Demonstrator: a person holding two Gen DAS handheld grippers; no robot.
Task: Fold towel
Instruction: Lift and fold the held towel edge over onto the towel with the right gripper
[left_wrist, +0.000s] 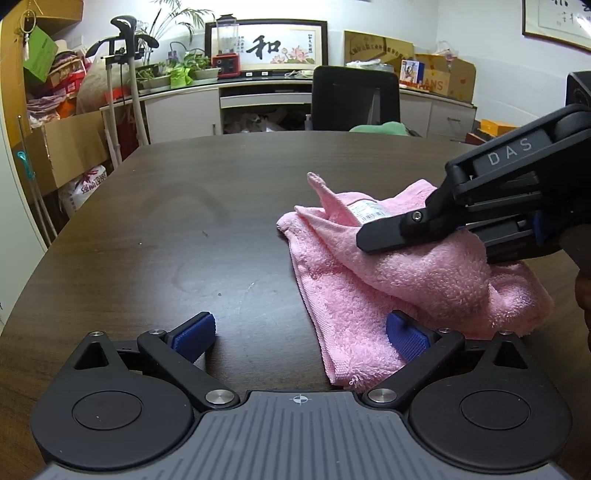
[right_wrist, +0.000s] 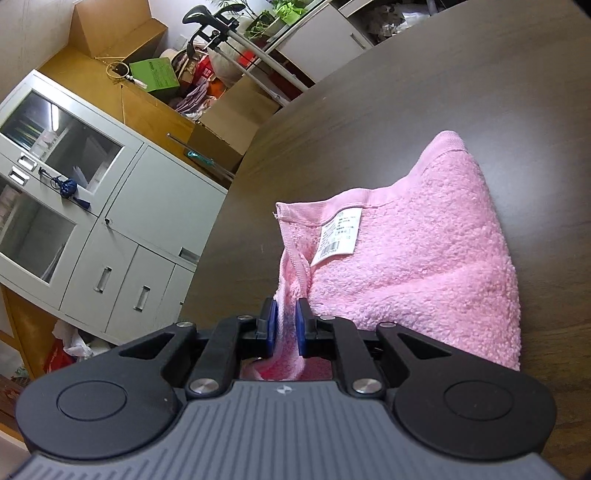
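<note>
Your left hand-held gripper (left_wrist: 301, 341) stands spread wide and empty over the dark worktop (left_wrist: 166, 229), one pad at the rumpled pink towel (left_wrist: 406, 280), whose fold your right hand-held gripper (right_wrist: 286, 325) pinches beyond.

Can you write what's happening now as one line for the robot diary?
step: fold | towel: pink, bunched on table | left gripper: open, empty | right gripper: pinching towel edge

Cluttered office, grey cabinets (right_wrist: 110, 236), dark table (left_wrist: 184, 221)
</note>
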